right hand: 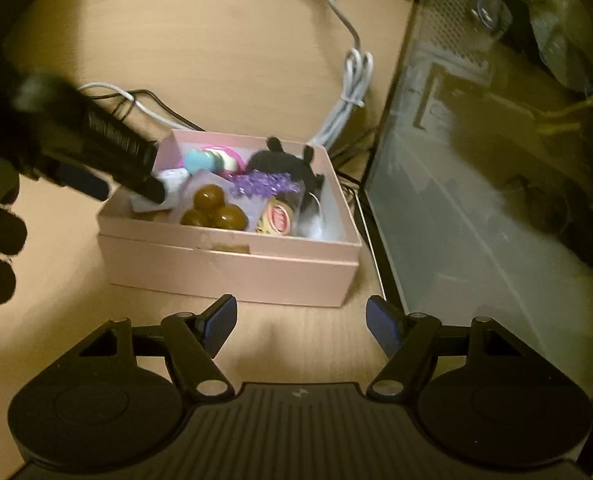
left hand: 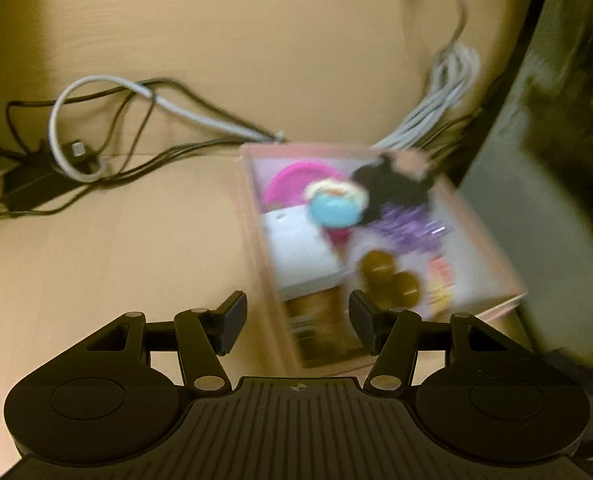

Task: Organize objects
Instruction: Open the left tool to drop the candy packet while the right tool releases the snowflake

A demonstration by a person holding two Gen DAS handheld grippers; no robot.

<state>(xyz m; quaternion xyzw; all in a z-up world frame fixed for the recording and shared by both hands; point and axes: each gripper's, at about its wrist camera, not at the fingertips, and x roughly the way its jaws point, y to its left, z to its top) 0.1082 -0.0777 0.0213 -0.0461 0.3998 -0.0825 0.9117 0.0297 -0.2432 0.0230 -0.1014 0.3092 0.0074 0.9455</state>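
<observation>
Now we hold both tongs apart and empty: left tongs [left hand: 296, 322] over the pink box [right hand: 232, 256], right tongs [right hand: 301, 322] short of it; toys sit gathered inside, on the worktop [right hand: 236, 60], likely for tidiness.

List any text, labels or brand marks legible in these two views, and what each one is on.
None can be read with confidence.
Red oval label on the small packet in the pink box: lettering too small to read.
White print along the left gripper's black body, right wrist view: blurred, illegible.
Left wrist view: motion-blurred, no text legible.
</observation>
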